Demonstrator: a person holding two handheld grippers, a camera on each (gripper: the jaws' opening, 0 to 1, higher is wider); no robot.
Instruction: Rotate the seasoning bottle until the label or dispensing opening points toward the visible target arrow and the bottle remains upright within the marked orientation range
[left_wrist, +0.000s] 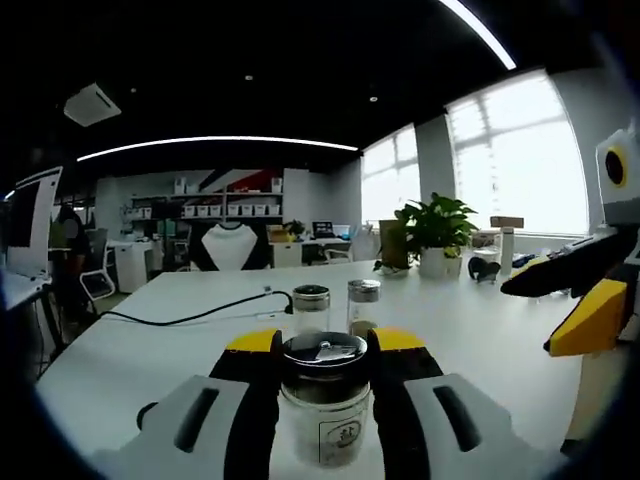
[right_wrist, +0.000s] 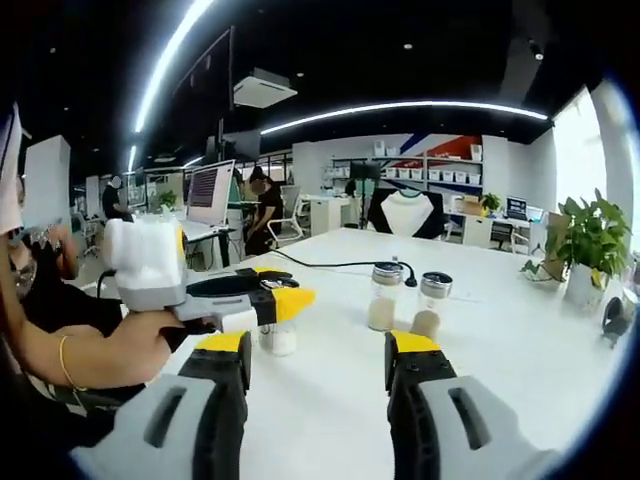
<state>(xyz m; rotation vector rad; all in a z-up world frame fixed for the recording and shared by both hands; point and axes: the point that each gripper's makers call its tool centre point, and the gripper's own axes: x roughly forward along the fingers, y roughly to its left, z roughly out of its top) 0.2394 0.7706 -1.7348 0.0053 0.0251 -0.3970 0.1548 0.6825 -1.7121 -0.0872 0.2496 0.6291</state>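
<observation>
Left gripper view: left claw (left_wrist: 325, 345) clamped on seasoning bottle (left_wrist: 323, 400) at 6 o'clock, bottle upright on white table (left_wrist: 150, 350). Two more shakers (left_wrist: 337, 308) stand just beyond, toward 12. Right claw (left_wrist: 575, 290) enters at 3 o'clock.

Right gripper view: right claw (right_wrist: 318, 350) apart, nothing between jaws. Left claw (right_wrist: 270, 300) at 9 o'clock grips bottle (right_wrist: 278, 338). Shakers (right_wrist: 405, 298) at 1 o'clock. Potted plant (right_wrist: 588, 245) at 3.

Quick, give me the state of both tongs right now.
Left tongs: shut on the seasoning bottle.
Right tongs: open, holding nothing.
</observation>
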